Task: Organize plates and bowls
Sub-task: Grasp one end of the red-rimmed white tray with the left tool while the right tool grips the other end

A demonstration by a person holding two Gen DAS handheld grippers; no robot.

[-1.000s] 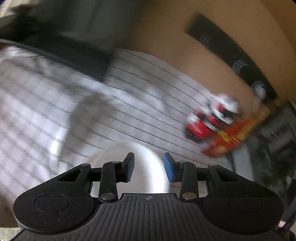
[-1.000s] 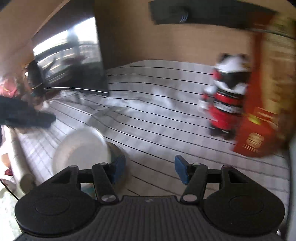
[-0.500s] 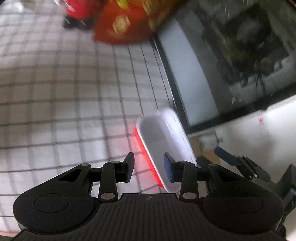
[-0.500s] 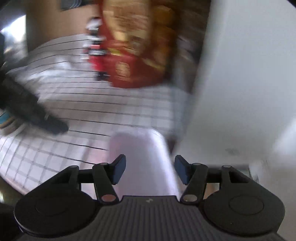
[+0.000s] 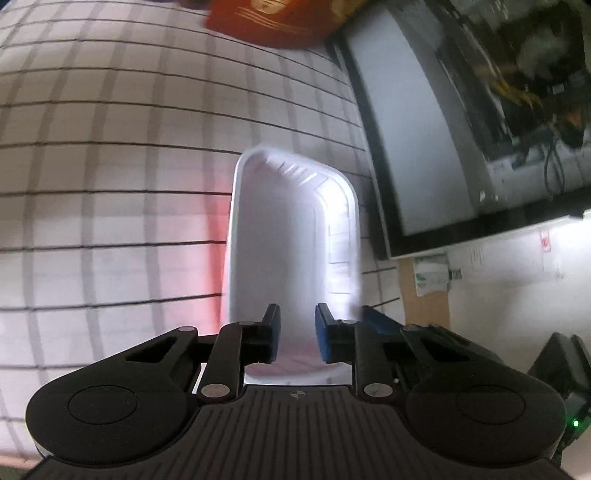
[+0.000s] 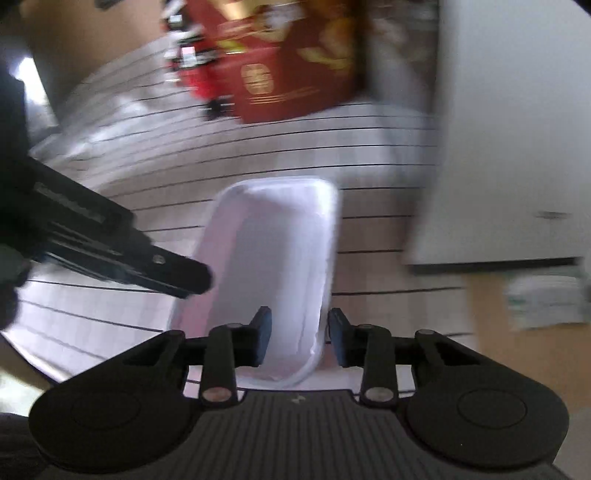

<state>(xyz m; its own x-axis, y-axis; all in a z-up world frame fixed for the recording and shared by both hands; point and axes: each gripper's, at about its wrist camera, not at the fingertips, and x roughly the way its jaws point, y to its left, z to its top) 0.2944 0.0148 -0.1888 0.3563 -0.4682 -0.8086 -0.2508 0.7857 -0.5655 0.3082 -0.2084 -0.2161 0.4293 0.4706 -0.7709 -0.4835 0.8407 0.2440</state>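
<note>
Checked white cloth with dark lines over the surface. At the far end, a red box with gold print; to the right, a dark-framed panel. Some motion blur in both views.

White rectangular tray near the right edge of the surface, long axis pointing away from both cameras, reddish glow on the cloth along its left side.

Left tool: just been closing, down to a narrow gap. Sits over the tray's near end, tray floor visible through the gap. From the right wrist, one black finger at the tray's left long rim. Can't tell whether anything is pinched.

Right tool: also just been closing. Straddles the tray's right long rim, one pad over the inside, one outside. Slivers of gap visible on both sides, so not clamped.
</note>
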